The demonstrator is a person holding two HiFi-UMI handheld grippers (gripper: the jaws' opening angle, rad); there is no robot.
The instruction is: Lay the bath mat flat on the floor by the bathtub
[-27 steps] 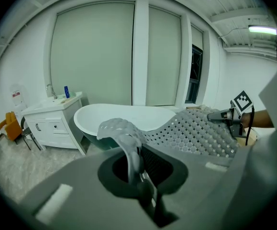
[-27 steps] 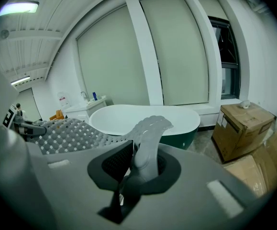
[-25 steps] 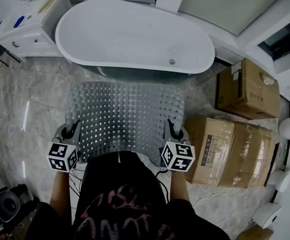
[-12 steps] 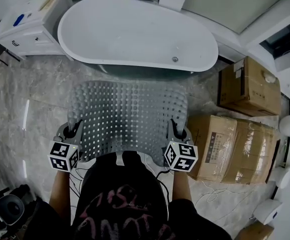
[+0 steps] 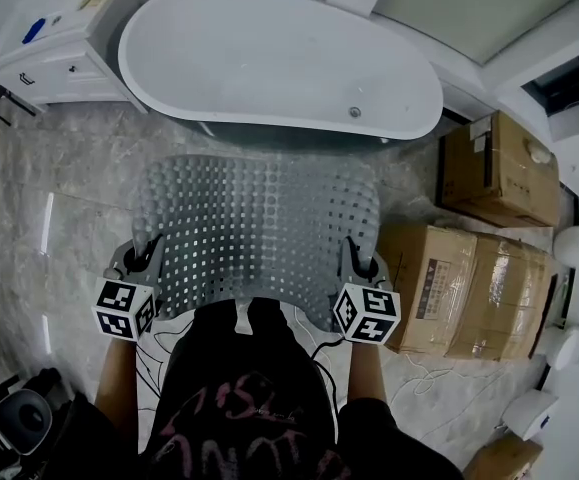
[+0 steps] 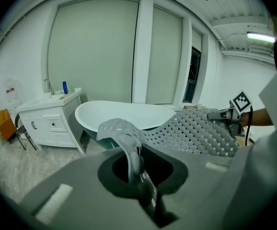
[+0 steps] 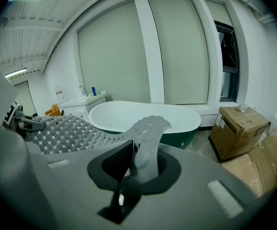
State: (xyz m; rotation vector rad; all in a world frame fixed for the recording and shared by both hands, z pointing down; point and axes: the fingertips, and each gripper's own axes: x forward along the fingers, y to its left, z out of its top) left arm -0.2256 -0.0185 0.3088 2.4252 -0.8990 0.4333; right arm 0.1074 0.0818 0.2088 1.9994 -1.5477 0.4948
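1. Pinching the near left corner of the bath mat (image 5: 257, 233), the left gripper (image 6: 137, 169) has its jaws almost together. The mat's edge is squeezed between them and curls up over the tips.
2. The right gripper (image 7: 137, 166) grips the near right corner the same way. Its jaws stand only a narrow way apart, closed on a fold of mat that rises between them and flops toward the far side.
3. Between the two grippers the mat hangs spread out in the air. It is a grey rubbery sheet of round bumps and small square holes, and its far edge bows toward the bathtub (image 5: 269, 58).
4. A marker cube sits at the near end of each gripper, the left cube (image 5: 124, 310) and the right cube (image 5: 367, 314), with the person's forearms behind them. A dark shirt (image 5: 244, 398) with pink print fills the near edge of the head view.
5. The white oval bathtub, dark on its outer side, lies across the scene just beyond the mat's far edge.
6. The grey marbled floor (image 5: 59, 198) shows to the left and right of the mat, which is held up above it.
7. A white cabinet (image 5: 54, 53) stands at the far left beside the tub.
8. Cardboard boxes stand to the right: a film-wrapped box (image 5: 469, 288) just right of the mat, and another box (image 5: 499, 173) farther off near the tub's right end.
9. Tall pale blinds (image 6: 97, 47) rise behind the tub.
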